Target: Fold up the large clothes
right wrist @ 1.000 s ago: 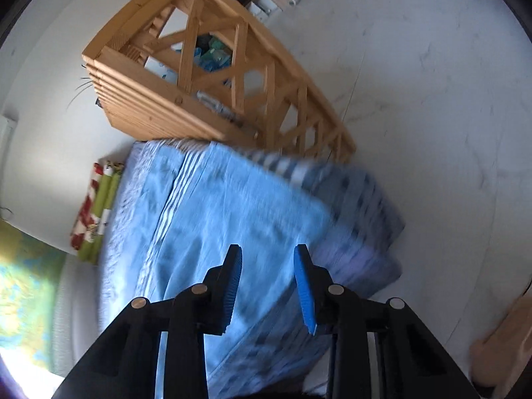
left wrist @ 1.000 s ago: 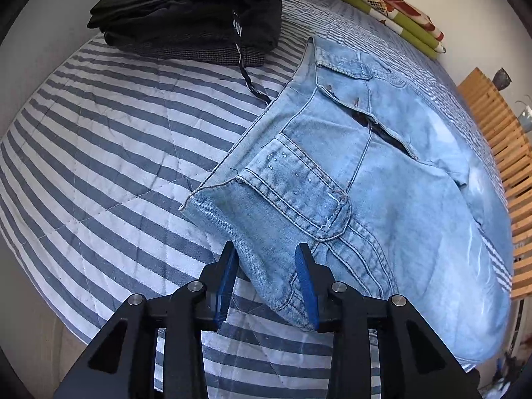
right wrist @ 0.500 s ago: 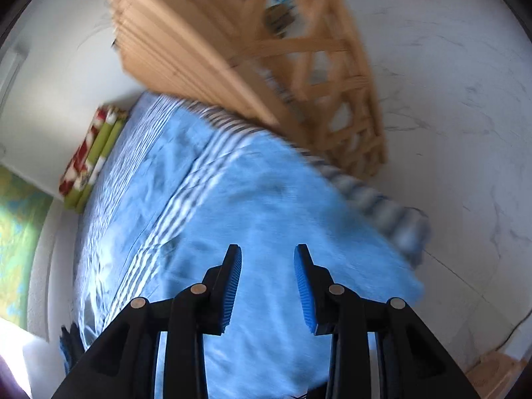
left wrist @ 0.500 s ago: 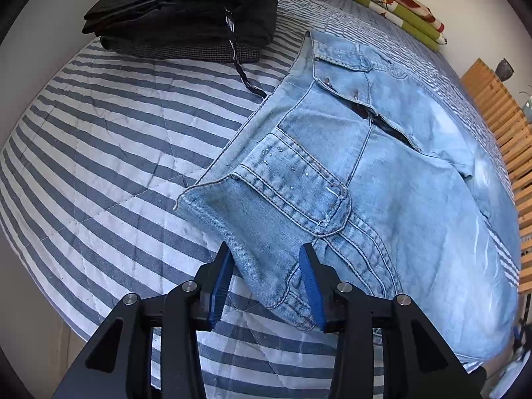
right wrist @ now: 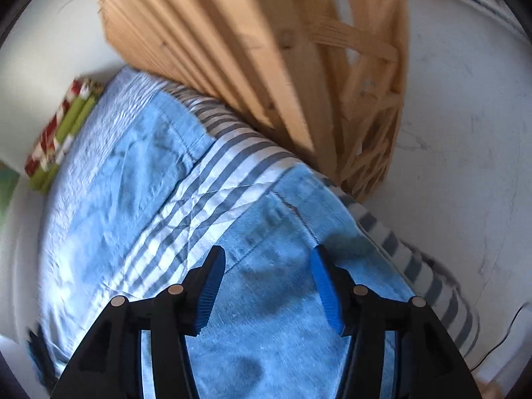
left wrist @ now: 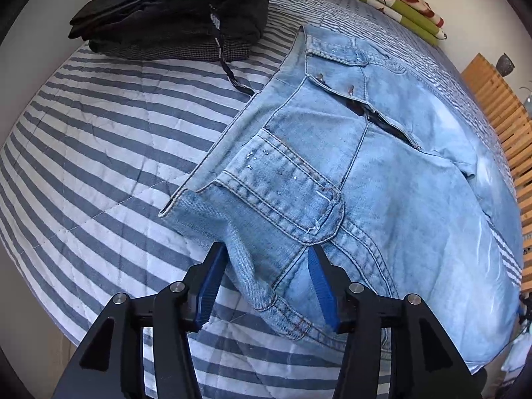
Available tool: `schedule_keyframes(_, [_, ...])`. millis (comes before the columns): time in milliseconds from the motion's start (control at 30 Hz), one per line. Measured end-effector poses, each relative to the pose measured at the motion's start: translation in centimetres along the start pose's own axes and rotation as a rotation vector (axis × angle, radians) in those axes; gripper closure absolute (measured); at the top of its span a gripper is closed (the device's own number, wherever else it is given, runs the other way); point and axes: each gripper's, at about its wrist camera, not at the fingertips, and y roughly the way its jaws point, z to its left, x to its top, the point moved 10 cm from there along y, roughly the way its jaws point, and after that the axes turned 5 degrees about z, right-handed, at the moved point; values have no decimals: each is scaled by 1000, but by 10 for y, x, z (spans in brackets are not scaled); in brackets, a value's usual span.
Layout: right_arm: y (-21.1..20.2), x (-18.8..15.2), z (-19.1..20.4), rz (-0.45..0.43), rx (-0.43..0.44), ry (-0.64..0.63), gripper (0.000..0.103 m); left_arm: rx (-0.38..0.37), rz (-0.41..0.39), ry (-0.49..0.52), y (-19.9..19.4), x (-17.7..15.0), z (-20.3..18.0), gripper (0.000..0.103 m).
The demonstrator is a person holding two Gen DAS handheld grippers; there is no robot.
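Left wrist view first. No bins or baskets in it, just stuff lying on the bed (left wrist: 99, 153) with its blue and white striped quilt. The jeans (left wrist: 382, 173) are spread flat across it, waistband end toward the camera, with the legs running off to the right. At the far left corner there's a stack of dark folded clothes (left wrist: 173, 23) with a little white tag (left wrist: 215, 20) on it. Way too small to read, sorry. A folded green and red cloth (left wrist: 399, 3) sits along the far edge, and a wooden slatted frame (left wrist: 498, 109) stands off to the right. The left tool (left wrist: 262, 276) has just been opening. Its jaws stand spread, with a bunched corner of the jeans' waistband loose between the blue pads, not pinched.

Right wrist view is pretty blurry. The right tool (right wrist: 267, 282) hangs over one denim leg near the bed's edge, and the other leg lies farther left with a strip of striped quilt showing between them. Its jaws have been shifting width, and here they stand spread, with denim below them and nothing gripped. The wooden frame is right up against the bed, with pale floor (right wrist: 465, 133) beyond it.
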Motion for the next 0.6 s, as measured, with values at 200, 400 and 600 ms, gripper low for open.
schedule_keyframes(200, [-18,-3,26,-24,-41,-96,90,31,-5,40,0,1,-6,48])
schedule_keyframes(400, [-38,-66,149,45,133,-468,68,23,-7,34,0,2,-6,47])
schedule_keyframes(600, [-4,-128,232,220,208,-734,57,17,-4,50,-1,0,-5,47])
